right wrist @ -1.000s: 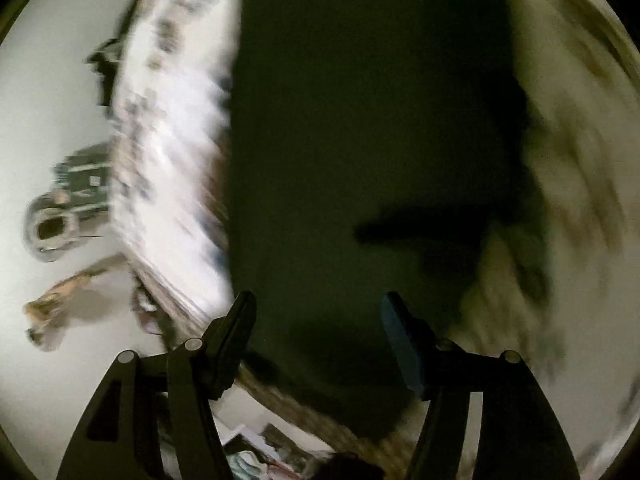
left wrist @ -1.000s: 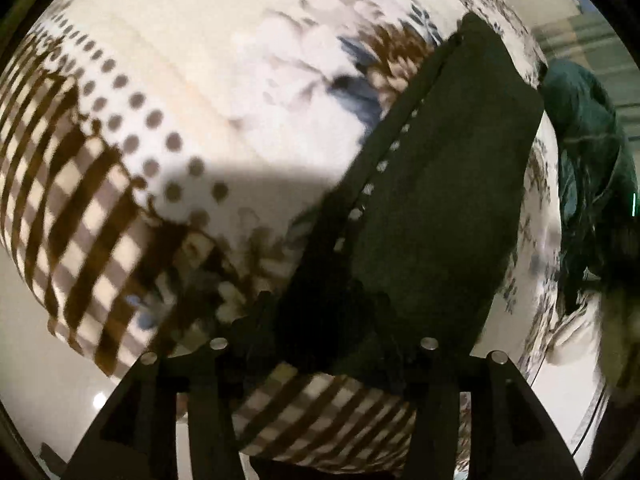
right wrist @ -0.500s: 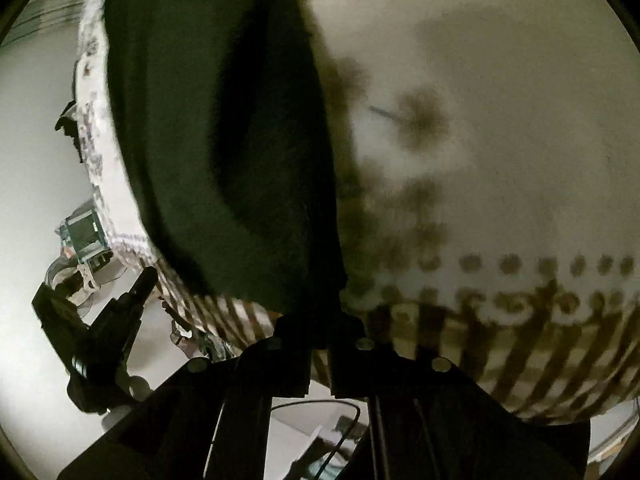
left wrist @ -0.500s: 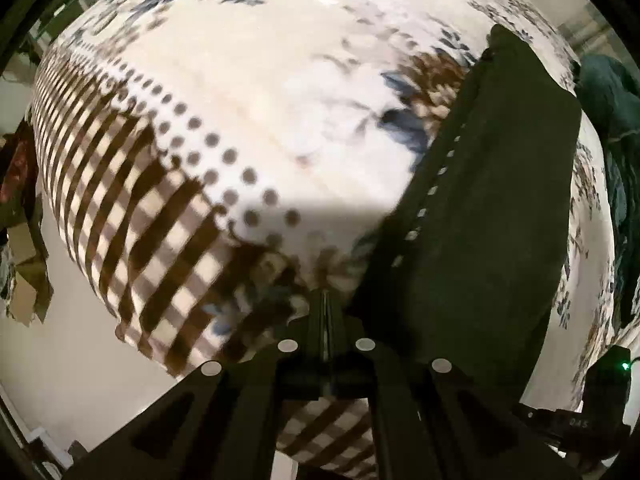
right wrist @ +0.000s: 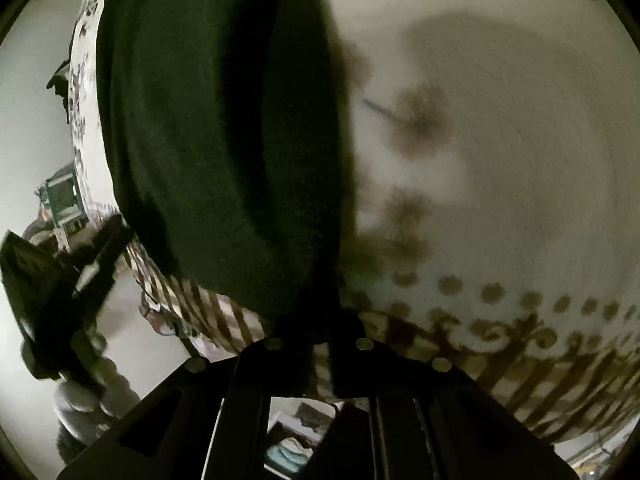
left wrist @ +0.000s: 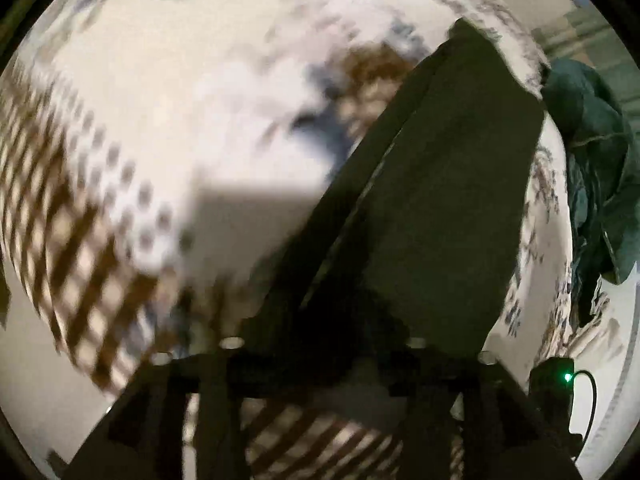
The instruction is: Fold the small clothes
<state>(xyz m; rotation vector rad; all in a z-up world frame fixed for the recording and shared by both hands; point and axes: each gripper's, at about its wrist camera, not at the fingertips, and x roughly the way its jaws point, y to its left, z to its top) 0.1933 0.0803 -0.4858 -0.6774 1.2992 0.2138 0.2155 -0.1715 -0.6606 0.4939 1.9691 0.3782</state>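
The dark green garment [left wrist: 440, 200] lies folded lengthwise on the patterned bedspread [left wrist: 180, 100]. The left gripper [left wrist: 324, 344] stands spread wide; the right gripper [right wrist: 320, 320] pinches the garment's corner.

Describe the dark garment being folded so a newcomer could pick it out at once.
Start from the patterned bedspread, white with brown stripes and dots along its edge. On it lies the dark green garment, a long flat strip running away from the near edge. Unlike the crumpled teal clothing heaped beyond the bedspread's side, it is smooth and plain.
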